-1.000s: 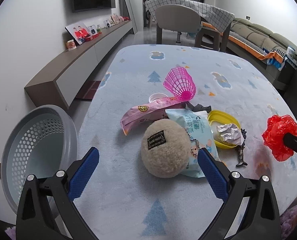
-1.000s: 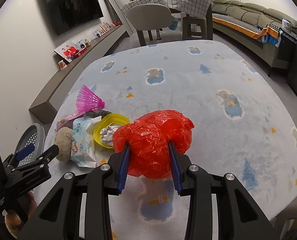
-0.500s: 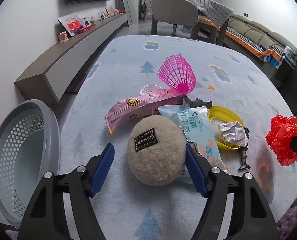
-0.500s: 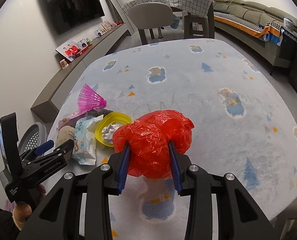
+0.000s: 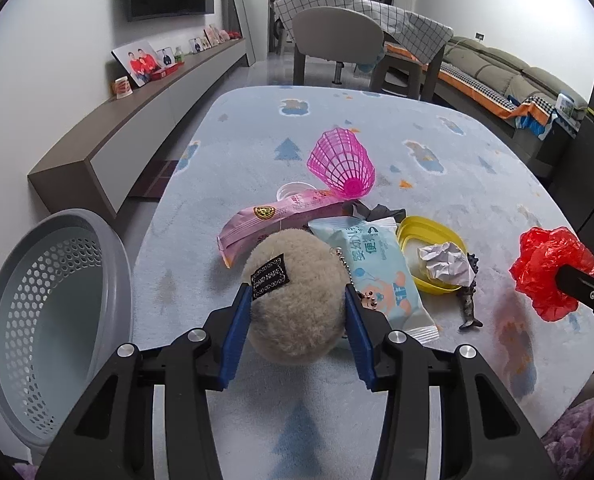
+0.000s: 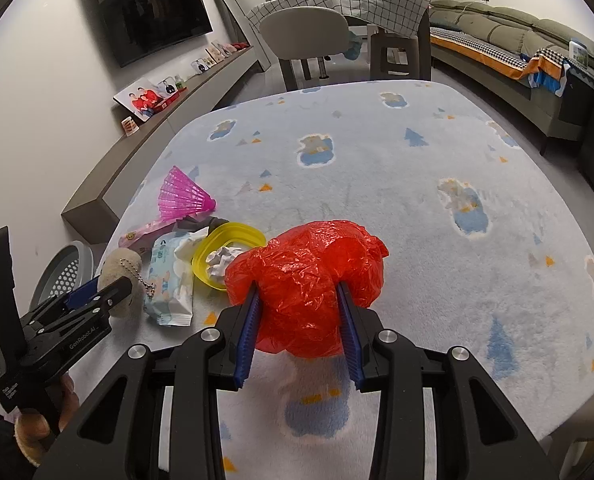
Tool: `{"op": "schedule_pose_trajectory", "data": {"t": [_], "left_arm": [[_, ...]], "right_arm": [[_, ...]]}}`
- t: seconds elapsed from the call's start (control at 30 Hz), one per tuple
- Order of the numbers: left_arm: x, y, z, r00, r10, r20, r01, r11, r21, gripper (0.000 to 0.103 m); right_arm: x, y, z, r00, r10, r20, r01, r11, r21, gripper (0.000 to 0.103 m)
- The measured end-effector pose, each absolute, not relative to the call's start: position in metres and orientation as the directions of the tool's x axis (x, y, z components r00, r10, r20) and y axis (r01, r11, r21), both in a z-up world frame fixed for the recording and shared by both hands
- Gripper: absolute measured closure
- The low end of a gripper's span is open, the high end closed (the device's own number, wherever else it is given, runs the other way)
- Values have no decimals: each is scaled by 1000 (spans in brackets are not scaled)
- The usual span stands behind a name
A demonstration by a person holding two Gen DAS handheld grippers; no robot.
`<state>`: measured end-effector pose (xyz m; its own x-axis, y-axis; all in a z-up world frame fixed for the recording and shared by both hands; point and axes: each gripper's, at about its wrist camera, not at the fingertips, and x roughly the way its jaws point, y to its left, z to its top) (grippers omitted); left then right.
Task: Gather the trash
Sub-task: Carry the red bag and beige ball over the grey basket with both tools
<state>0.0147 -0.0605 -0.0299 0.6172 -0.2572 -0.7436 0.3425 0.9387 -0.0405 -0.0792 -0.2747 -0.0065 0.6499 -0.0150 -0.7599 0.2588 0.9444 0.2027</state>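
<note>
Tabletop [image 5: 437,168]: covered edge to edge in pale blue fleece printed with trees and bears. All items cluster near the left edge, toward the near corner. Lying directly on it: beige plush ball [image 5: 295,304], nearest; pale blue wipes packet [image 5: 381,272] just beside it; yellow lid [image 5: 431,240] holding crumpled paper [image 5: 445,264]; pink snack wrapper [image 5: 285,216]; pink mesh shuttlecock [image 5: 343,164] on its side, farthest in; small dark figurine [image 5: 468,308] beside the lid.
</note>
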Motion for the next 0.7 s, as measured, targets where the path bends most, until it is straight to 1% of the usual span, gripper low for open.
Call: {"op": "schedule_pose_trajectory", "data": {"t": [0.47, 0.7], "left_arm": [[-6, -32, -6, 674, -232, -702, 320, 947, -6, 58], [-12, -3, 2, 691, -206, -693, 274, 962, -12, 58]], "right_arm": [[-82, -261, -4, 658, -24, -753, 242, 953, 181, 67], [-79, -236, 8, 673, -13, -739, 197, 967, 162, 67]]}}
